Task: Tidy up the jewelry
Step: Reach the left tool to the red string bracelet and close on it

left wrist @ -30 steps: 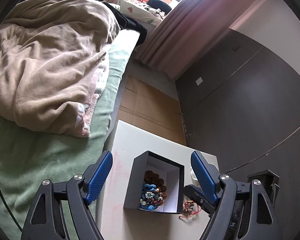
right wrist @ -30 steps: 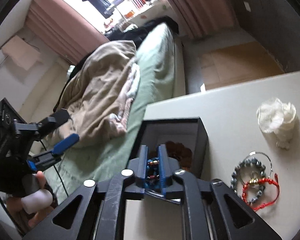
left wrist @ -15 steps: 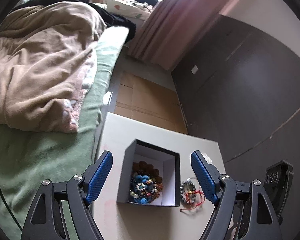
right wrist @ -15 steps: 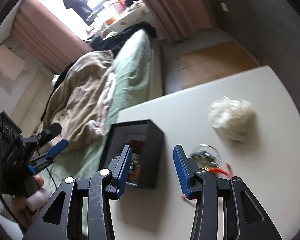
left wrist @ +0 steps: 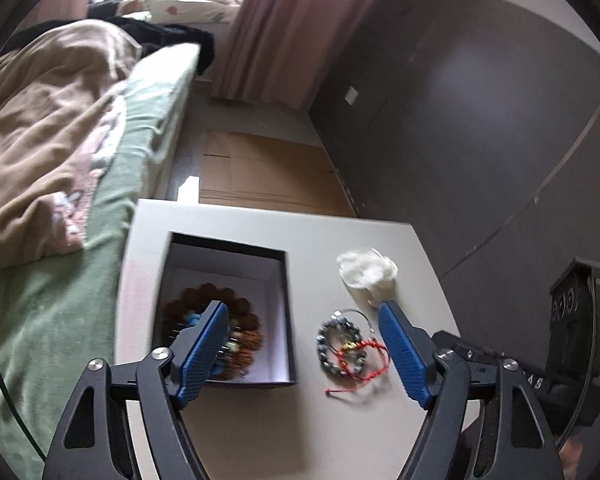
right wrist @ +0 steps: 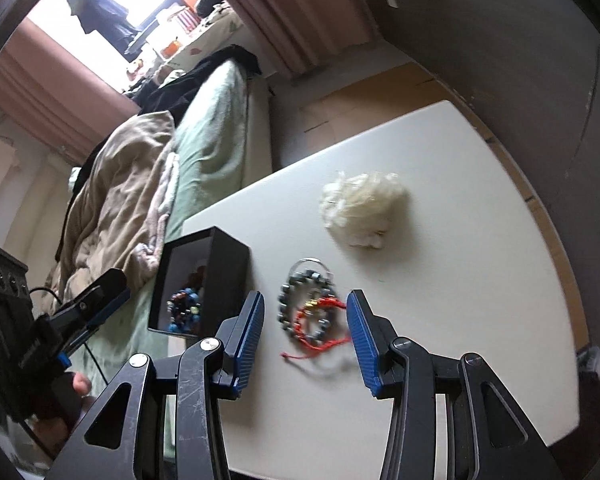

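A black jewelry box [left wrist: 287,304] [right wrist: 226,276] stands open on the white table [left wrist: 340,236] [right wrist: 460,280]. It holds brown and blue bead bracelets [left wrist: 244,312] [right wrist: 186,304]. To its right lie a grey bead bracelet [left wrist: 332,342] [right wrist: 296,296] and a red cord bracelet [left wrist: 366,360] [right wrist: 320,320], overlapping. My left gripper [left wrist: 304,354] is open and empty above the box and these bracelets. My right gripper [right wrist: 306,334] is open and empty, its fingers on either side of the loose bracelets.
A white fluffy hair tie [left wrist: 368,274] [right wrist: 360,208] lies on the table beyond the bracelets. A bed with a green sheet and beige blanket [left wrist: 48,152] [right wrist: 132,184] borders the table's left. A dark wall [left wrist: 480,120] is at right.
My right gripper opened, let the beads go into the box, and swung right over the loose bracelets. My left gripper shifted right and lower, nearer the table.
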`<control>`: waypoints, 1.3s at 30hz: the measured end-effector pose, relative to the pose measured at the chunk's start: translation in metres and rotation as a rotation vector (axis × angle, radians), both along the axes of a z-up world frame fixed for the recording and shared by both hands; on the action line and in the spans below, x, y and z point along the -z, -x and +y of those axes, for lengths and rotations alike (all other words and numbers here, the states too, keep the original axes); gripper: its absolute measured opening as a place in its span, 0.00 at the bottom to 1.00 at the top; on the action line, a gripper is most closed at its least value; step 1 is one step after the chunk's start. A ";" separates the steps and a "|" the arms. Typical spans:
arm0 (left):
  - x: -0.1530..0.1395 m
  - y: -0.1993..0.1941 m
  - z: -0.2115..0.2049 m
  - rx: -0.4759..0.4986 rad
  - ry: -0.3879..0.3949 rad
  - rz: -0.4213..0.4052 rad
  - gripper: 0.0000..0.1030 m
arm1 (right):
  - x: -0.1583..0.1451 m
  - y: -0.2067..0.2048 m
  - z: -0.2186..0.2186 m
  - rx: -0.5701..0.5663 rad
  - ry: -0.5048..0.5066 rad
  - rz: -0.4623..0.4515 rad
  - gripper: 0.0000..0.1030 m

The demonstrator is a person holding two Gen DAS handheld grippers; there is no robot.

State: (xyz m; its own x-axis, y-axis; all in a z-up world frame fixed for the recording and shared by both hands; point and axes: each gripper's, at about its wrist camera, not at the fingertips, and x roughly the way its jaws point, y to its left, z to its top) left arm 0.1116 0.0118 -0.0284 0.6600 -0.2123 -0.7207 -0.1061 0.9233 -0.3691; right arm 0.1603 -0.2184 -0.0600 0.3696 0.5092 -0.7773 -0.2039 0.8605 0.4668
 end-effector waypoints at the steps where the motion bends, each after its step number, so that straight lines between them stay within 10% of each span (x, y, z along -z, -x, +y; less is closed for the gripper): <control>1: 0.002 -0.001 -0.006 0.014 -0.007 0.005 0.72 | 0.001 -0.001 -0.005 0.007 0.003 0.008 0.43; 30: 0.075 -0.035 -0.131 0.262 -0.183 0.146 0.42 | 0.012 -0.014 -0.100 0.149 0.015 0.083 0.43; 36: 0.085 -0.039 -0.132 0.265 -0.177 0.164 0.29 | 0.013 -0.015 -0.089 0.127 0.030 0.082 0.43; 39: 0.089 -0.043 -0.130 0.267 -0.167 0.190 0.08 | 0.015 -0.016 -0.082 0.121 0.032 0.089 0.43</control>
